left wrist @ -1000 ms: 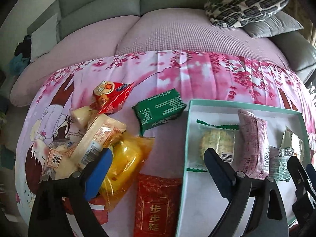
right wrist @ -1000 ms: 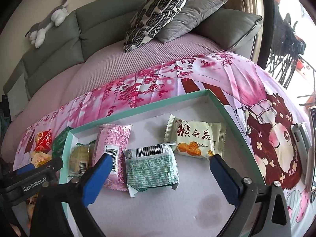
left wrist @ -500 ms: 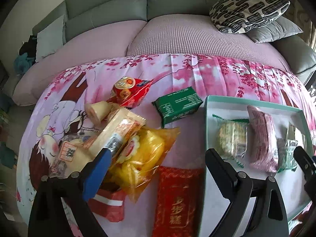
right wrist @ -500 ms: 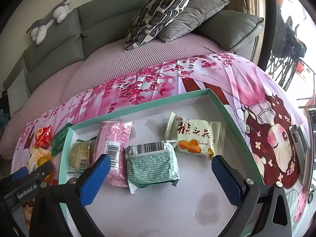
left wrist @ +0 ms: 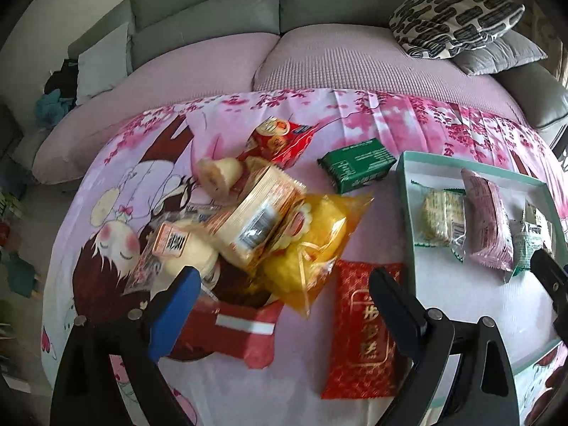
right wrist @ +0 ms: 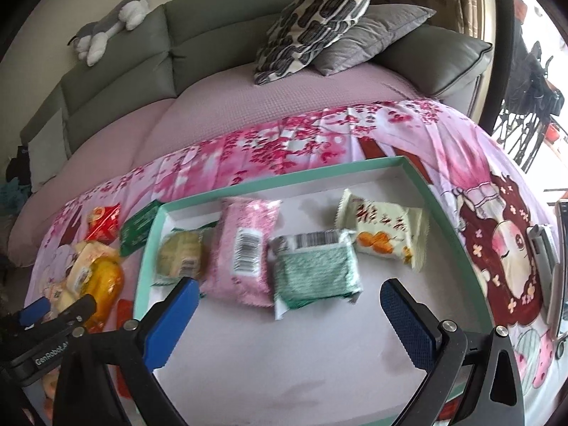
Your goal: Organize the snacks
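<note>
Snack pile (left wrist: 269, 220) shifted rightward | sofa (left wrist: 319, 53) behind | tray (left wrist: 404, 177) right

The left gripper (left wrist: 284, 289) is held wide open above a heap of snacks, nothing being gripped. A yellow bag (left wrist: 316, 248) is seen between its fingers, a red packet (left wrist: 365, 330) beside it, and a teal-rimmed box (left wrist: 403, 191) at the right.

Left gripper (left wrist: 280, 287), black frame with blue pads: jaws wide apart, nothing between, tilted down left of shallow teal-rimmed white tray (left wrist: 403, 177). Right gripper (right wrist: 289, 301), same build: jaws spread, empty, angled down over tray's near half.
</note>
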### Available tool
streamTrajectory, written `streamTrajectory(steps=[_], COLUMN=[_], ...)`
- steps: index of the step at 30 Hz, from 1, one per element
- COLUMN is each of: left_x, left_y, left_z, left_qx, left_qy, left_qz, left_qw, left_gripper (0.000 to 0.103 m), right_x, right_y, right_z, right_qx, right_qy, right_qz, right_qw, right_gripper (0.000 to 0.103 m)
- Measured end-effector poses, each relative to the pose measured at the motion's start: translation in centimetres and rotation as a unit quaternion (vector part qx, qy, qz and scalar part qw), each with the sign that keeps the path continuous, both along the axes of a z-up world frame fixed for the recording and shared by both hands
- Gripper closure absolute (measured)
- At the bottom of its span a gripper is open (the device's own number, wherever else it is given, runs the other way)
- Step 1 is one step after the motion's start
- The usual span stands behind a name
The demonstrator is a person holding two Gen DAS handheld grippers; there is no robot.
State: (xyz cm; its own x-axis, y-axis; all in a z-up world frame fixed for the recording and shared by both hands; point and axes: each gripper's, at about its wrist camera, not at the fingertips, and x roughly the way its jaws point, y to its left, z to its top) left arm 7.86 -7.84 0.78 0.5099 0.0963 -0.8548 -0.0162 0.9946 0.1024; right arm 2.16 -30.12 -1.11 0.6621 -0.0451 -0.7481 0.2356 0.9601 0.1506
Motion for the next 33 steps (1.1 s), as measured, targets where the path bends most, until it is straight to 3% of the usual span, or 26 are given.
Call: streamTrajectory(steps=[24, 28, 33], left_x=[-1.2, -1.0, -0.7], left_y=[9.3, 10.6, 10.4], left_z=[0.7, 0.3, -1.2], left_qx=[-0.075, -0.107, -0.115], left_qy=[0.012, 0.025, 0.055], left_qz=[0.077, 0.082, 0.080], left_qw=[0.9942, 0.9906, 0.9886], left_gripper=[0.007, 0.007, 0.007], right_x=[-0.6, -0.3, -0.1], right_y=[9.5, 10.9, 12.7], right_z=[-0.8, -1.2, -2.0], right_qx=[-0.016, -0.023, -0.036], right_qy=[0.022, 0.027, 0.042], right_qz=[0.094, 0.106, 0.126], right_qw=[0.995, 0.994, 0.991], right_gripper=[0.000, 0.000, 0.000])
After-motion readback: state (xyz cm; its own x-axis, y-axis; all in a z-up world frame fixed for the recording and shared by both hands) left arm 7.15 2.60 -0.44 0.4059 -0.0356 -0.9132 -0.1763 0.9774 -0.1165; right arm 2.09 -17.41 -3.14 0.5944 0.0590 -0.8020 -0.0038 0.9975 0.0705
